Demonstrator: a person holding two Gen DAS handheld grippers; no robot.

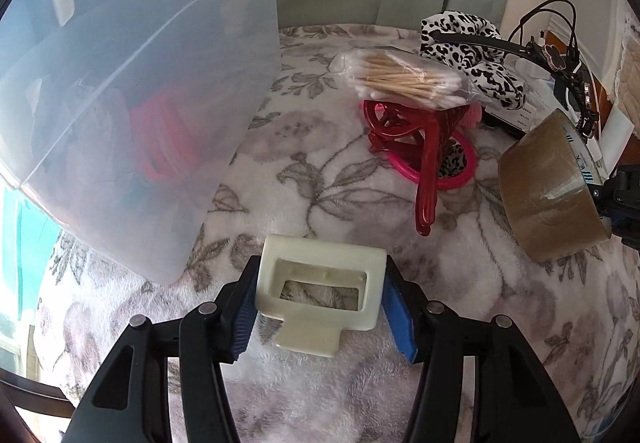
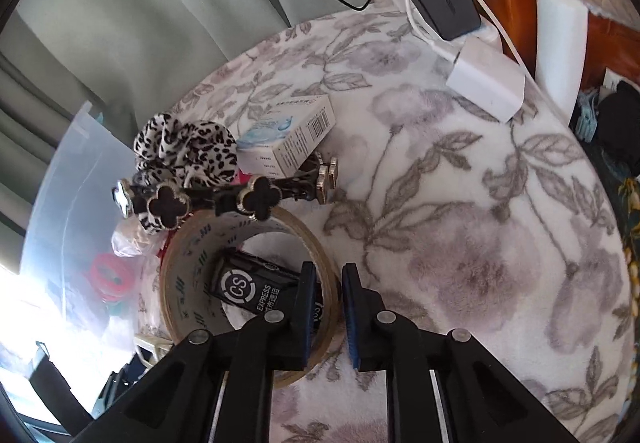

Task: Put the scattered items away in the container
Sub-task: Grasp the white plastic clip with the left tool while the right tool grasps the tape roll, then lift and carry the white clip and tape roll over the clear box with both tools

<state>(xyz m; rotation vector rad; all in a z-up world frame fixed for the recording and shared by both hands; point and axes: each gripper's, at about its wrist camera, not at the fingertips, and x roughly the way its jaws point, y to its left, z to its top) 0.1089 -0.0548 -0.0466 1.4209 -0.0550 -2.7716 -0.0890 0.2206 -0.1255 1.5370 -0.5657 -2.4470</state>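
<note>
Between the left claw (image 1: 320, 307) pads sits a cream plastic clip (image 1: 320, 299), blue pads pressed on both its sides, so it reads as gripped, low over the floral fleece worktop (image 1: 360, 383). Right claw (image 2: 327, 307) is clamped on the wall of the brown tape roll (image 2: 248, 243), one finger inside the ring, one outside.

Further out: red hair claw (image 1: 416, 147) and pink ring (image 1: 460, 179) lie under a bag of cotton swabs (image 1: 404, 77), then the leopard scrunchie (image 1: 472, 55). Clear container (image 1: 140, 103) stands left, just beside the clip, with something red already inside.

Risks, as a judgement:
- Clip is held by smooth sides only; a tilt on the way over the container rim could let it slip out.
- Tape is pinched on a thin wall; it may swing or rotate when lifted and snag the clover headband (image 2: 224, 199) lying across its top edge.

Hard to make out: container contents are blurred through the wall, its rim is partly cut off, and the black object (image 2: 248, 285) inside the tape ring is half hidden. The white box (image 2: 292, 131) is partly behind the scrunchie.
</note>
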